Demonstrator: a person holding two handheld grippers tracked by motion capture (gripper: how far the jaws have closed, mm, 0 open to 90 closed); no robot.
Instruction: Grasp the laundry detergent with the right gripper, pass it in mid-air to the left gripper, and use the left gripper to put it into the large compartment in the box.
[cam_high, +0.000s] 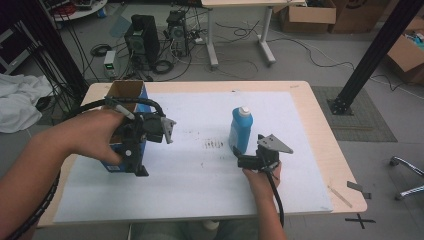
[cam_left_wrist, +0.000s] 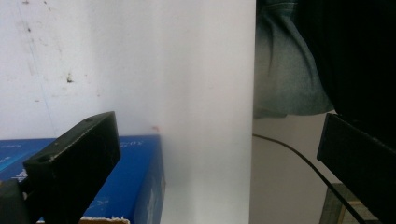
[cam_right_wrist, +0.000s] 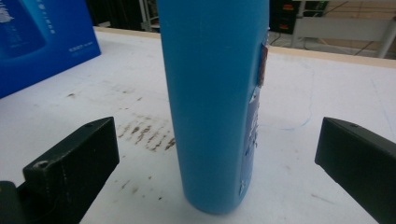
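Note:
A tall blue bottle (cam_high: 241, 131) with a white cap stands upright on the white mat, right of the middle. My right gripper (cam_high: 245, 156) sits low just in front of it. In the right gripper view the bottle (cam_right_wrist: 215, 93) stands between the two spread jaws of that gripper (cam_right_wrist: 217, 144), with a gap on each side. An open-topped blue cardboard box (cam_high: 126, 97) stands at the left. My left gripper (cam_high: 136, 162) hangs over the box's near side, pointing down, open (cam_left_wrist: 219, 140). The box's corner (cam_left_wrist: 140, 177) lies behind its left jaw.
The white mat (cam_high: 200, 190) covers most of a wooden table (cam_high: 320, 130). Dark smudges (cam_high: 214, 144) mark the mat left of the bottle. Beyond the far edge are computer towers (cam_high: 142, 37), cables and a desk's legs. A black post (cam_high: 370, 55) rises at the right.

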